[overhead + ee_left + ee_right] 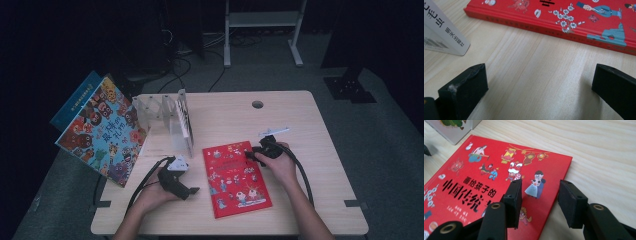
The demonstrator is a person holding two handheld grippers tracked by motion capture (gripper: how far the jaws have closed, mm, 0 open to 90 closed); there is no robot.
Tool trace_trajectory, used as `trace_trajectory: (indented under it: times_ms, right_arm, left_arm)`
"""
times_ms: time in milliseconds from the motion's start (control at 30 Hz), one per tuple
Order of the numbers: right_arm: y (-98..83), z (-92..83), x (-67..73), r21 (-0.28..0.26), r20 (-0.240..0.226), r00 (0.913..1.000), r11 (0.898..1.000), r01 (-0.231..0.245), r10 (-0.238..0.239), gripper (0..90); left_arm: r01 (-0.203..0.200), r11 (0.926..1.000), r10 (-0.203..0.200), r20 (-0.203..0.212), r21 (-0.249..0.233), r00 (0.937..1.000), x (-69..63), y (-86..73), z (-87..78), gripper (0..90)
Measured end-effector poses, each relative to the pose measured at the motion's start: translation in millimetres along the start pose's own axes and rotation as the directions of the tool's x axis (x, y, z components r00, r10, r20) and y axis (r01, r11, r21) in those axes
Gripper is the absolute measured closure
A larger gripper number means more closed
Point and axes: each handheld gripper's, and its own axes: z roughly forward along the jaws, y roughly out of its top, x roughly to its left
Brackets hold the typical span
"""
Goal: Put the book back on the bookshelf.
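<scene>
— High view first: where does the red book lie relative to the right gripper?

— Its upper right edge sits directly beneath the jaws, which reach in over that edge from the book's right side. The right gripper view puts one jaw above the cover and the other above the bare table just off the book's edge. The jaws stand partly spread, with a gap between them and nothing pinched.

— And the left gripper?

— It rests low on the table, just left of the book. The left gripper view shows its jaws spread wide with only wood between them; the book's spine runs across just beyond the tips, apart from them.

— Any containers?

— A clear book stand is farther from the person than the left gripper. One white book stands upright in it. A colourful picture book leans at the stand's far left, a blue one behind it.
</scene>
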Motion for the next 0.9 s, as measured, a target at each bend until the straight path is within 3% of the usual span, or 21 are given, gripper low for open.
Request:
trace_trajectory:
  times_ms: [267,400,500,633,700,800,900]
  right_arm:
    - [14.2,14.8,9.2,0.024,-0.009,0.9995,0.999,0.03,-0.03,51.3]
    - [19.2,11.4,13.6,0.072,0.008,0.9965,0.994,0.083,-0.083,48.5]
    - [21.6,3.9,16.0,0.134,-0.004,0.9924,0.983,0.122,-0.123,44.6]
    - [21.3,-9.0,11.6,0.19,-0.023,0.9975,0.979,0.07,-0.067,53.7]
    - [20.4,-15.8,8.1,0.21,-0.043,0.999,0.977,0.023,-0.014,59.0]
    - [19.5,-22.3,5.3,0.253,-0.074,0.9946,0.966,-0.053,0.073,59.9]
    - [19.3,-25.3,4.6,0.292,-0.085,0.9912,0.954,-0.072,0.101,59.3]
  left_arm:
    - [0.0,0.9999,0.001,-0.009,0.011,1.0,-5.4,7.0,5.7,0.0]
    - [-0.004,0.9999,0.004,-0.005,0.015,1.0,-9.9,10.7,8.8,0.0]
    - [-0.013,0.9999,0.013,0.005,0.01,0.9999,-14.3,13.5,12.0,0.0]
    - [-0.025,0.9996,0.025,0.015,0.01,0.9996,-18.6,16.0,14.8,0.0]
    - [-0.025,0.9997,0.025,0.016,0.005,0.9996,-19.5,16.3,15.6,0.0]
    - [-0.023,0.9997,0.023,0.016,0.0,0.9996,-20.1,16.2,16.1,0.0]
    - [-0.026,0.9997,0.026,0.017,-0.003,0.9995,-20.6,16.9,17.1,0.0]
